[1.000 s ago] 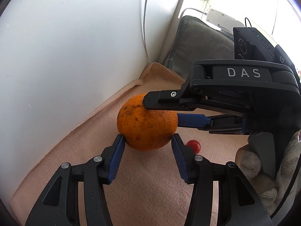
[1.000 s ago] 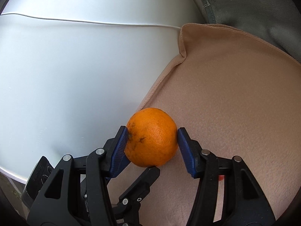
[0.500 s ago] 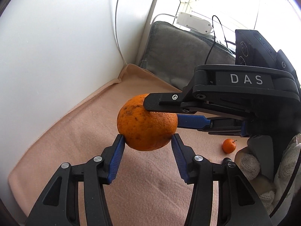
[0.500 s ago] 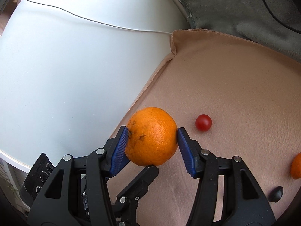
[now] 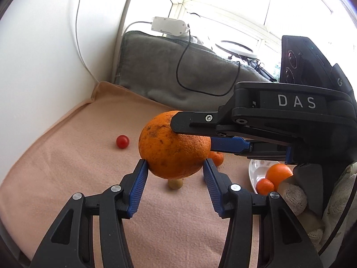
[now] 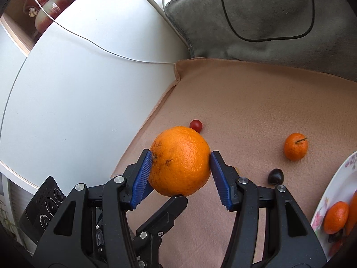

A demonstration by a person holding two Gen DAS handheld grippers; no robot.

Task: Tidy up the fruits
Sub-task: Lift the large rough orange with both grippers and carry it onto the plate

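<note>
Above the peach cloth (image 5: 78, 178), I am holding the orange (image 5: 174, 144) aloft, both my left gripper (image 5: 175, 167) and right gripper (image 6: 180, 160) pinching it. Step: carrying. Next, likely: swinging it toward the plate (image 6: 334, 187) with two citrus fruits, one pair releasing.

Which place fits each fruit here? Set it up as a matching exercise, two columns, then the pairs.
Things:
1. big orange
2. cherry tomato
3. stemmed mandarin
4. dark fruit

Places:
A. lying on the pink blanket, between the plate and the right tongs
B. off the blanket, gripped by both the right tongs and the left tongs
C. alone on the blanket, nearest the white wall
D. on the blanket, stem showing, beyond the dark fruit

Pairs: 1-B, 2-C, 3-D, 4-A
</note>
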